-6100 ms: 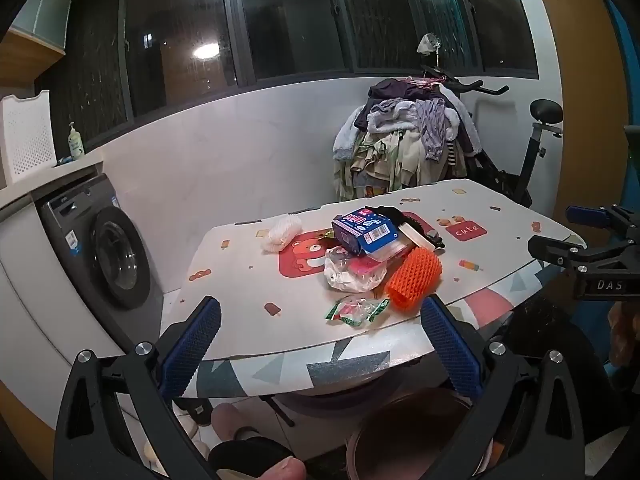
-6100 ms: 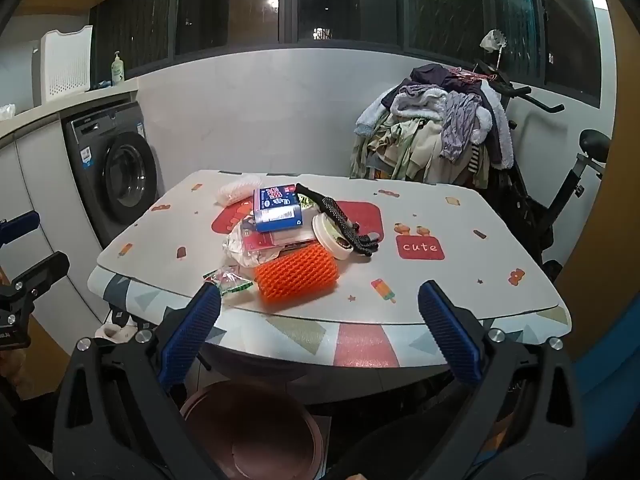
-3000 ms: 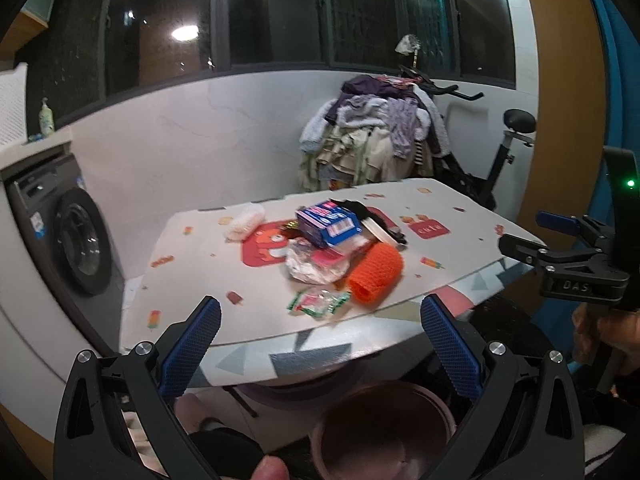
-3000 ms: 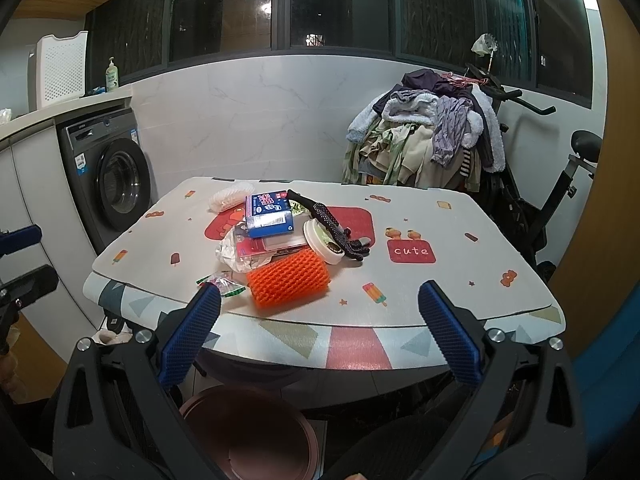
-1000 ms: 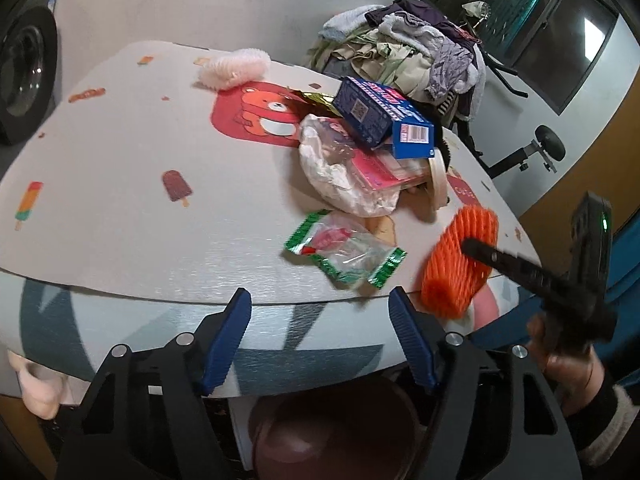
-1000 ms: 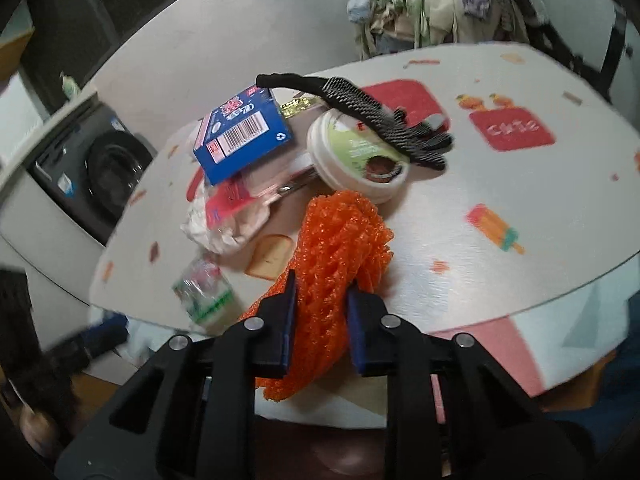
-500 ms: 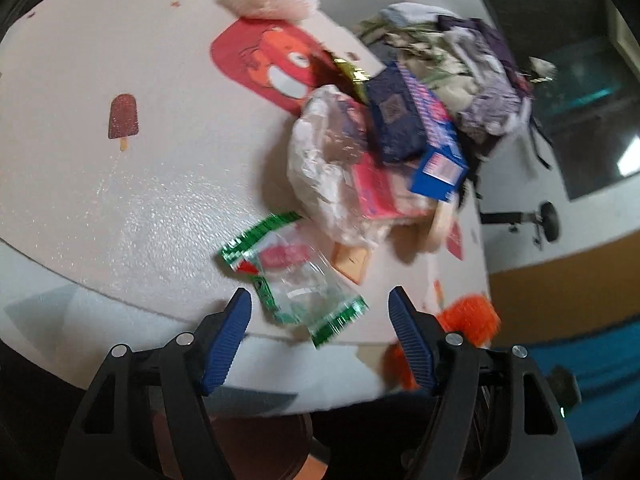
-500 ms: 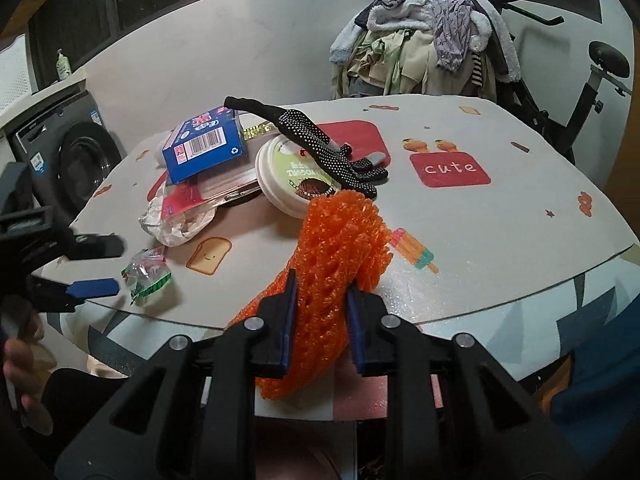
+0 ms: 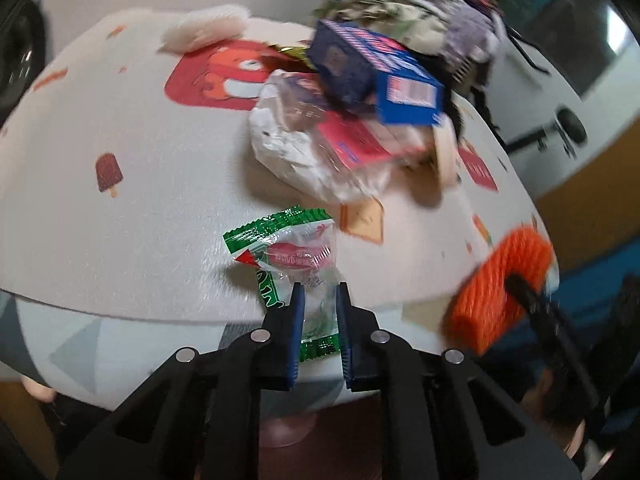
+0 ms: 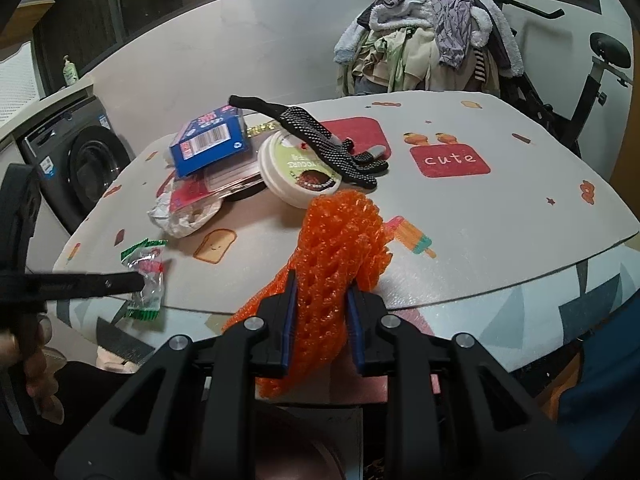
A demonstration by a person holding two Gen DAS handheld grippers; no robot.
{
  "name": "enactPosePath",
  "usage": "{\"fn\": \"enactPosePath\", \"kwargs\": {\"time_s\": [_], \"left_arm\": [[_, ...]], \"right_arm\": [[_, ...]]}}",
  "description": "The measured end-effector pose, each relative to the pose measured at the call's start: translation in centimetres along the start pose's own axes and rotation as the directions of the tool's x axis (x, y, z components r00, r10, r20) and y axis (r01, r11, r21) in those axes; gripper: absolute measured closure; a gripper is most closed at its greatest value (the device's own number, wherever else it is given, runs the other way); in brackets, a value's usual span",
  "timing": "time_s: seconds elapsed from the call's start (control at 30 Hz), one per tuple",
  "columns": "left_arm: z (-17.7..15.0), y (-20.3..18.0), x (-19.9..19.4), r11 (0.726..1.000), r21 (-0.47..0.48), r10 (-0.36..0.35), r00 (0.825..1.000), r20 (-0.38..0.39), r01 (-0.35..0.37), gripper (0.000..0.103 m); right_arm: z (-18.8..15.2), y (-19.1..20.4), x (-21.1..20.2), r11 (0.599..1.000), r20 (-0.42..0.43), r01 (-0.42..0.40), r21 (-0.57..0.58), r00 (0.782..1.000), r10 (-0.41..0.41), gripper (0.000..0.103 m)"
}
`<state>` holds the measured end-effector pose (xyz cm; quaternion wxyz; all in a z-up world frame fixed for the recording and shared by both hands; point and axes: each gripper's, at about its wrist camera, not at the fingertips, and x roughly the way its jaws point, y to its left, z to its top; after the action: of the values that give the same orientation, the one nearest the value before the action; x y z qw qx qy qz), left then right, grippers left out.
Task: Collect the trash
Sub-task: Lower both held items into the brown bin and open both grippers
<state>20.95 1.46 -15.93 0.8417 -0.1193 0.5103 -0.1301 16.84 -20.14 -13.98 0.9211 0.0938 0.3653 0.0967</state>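
green wrapper (image 9: 294, 264) in left gripper (image 9: 319, 294), table edge (image 9: 120, 312)

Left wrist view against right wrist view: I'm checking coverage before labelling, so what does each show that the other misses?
Only the left wrist view shows the left hand-held gripper, whose jaws have just been closing, pinching the green wrapper from above, plus a pale foam net.

Only the right shows the black glove, yogurt lid and washing machine.

Both show the orange net, blue box and table.
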Motion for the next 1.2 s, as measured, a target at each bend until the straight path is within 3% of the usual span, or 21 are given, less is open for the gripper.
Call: {"fn": "enactPosePath", "kwargs": {"time_s": [0.43, 0.63, 0.87, 1.07, 1.2], "left_arm": [[-9.0, -1.7, -4.9, 0.963, 0.271, -0.033, 0.997, 0.074, 0.012, 0.087], [-12.3, -2.0, -6.1, 0.958, 0.279, -0.09, 0.991, 0.098, 0.06, 0.087], [-14.4, -3.6, -9.2, 0.933, 0.356, -0.128, 0.97, 0.206, 0.048, 0.087], [-14.9, -3.3, -10.8, 0.931, 0.36, -0.166, 0.948, 0.271, 0.06, 0.086], [-14.3, -2.5, -10.1, 0.943, 0.322, -0.171, 0.953, 0.249, 0.085, 0.086]], "right_arm": [[-3.7, 4.1, -2.8, 0.987, -0.083, -0.064, -0.145, 0.995, 0.052, 0.078], [-6.0, 5.6, -4.0, 0.974, -0.173, -0.128, -0.186, 0.98, 0.096, 0.078], [-8.1, 7.2, -5.1, 0.945, -0.201, -0.214, -0.248, 0.966, 0.166, 0.078], [-8.0, 6.5, -4.2, 0.939, -0.262, -0.272, -0.21, 0.941, 0.214, 0.078], [-8.5, 7.3, -3.2, 0.928, -0.323, -0.296, -0.228, 0.922, 0.215, 0.078]]}}
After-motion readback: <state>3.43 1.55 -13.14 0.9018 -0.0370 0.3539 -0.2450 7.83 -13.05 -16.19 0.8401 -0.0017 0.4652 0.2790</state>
